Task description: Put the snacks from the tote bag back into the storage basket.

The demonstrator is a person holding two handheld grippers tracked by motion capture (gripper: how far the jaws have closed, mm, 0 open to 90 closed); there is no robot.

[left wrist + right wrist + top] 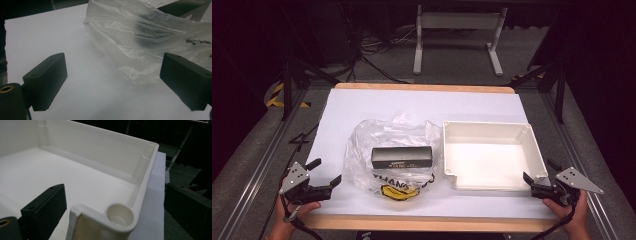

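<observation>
Left claw (326, 172): it sits at the lower left of the high view, held by a hand (297, 210). Its two black jaws are wide apart and hold nothing. It points at the plastic bag and is near it, not touching.
Right claw (537, 184): it sits at the lower right of the high view, held by the other hand (573, 215). Its jaws are wide apart too. In the right gripper view the near corner of the white tray stands between the jaws, but they do not squeeze it.
Plastic bag (392, 150): clear and crinkly, in the middle of the high view, a bit to the left. It lies flat on the table. It has black letters and a yellow picture near its lower edge.
Black box (402, 156): long and dark, lying on its side in the middle of the bag. I cannot tell if it is inside the bag or on top of it.
White tray (537, 150): square with low walls, right of the bag and just beside it. Nothing is in it.
Table (362, 102): it has a white top and a wooden edge.
</observation>
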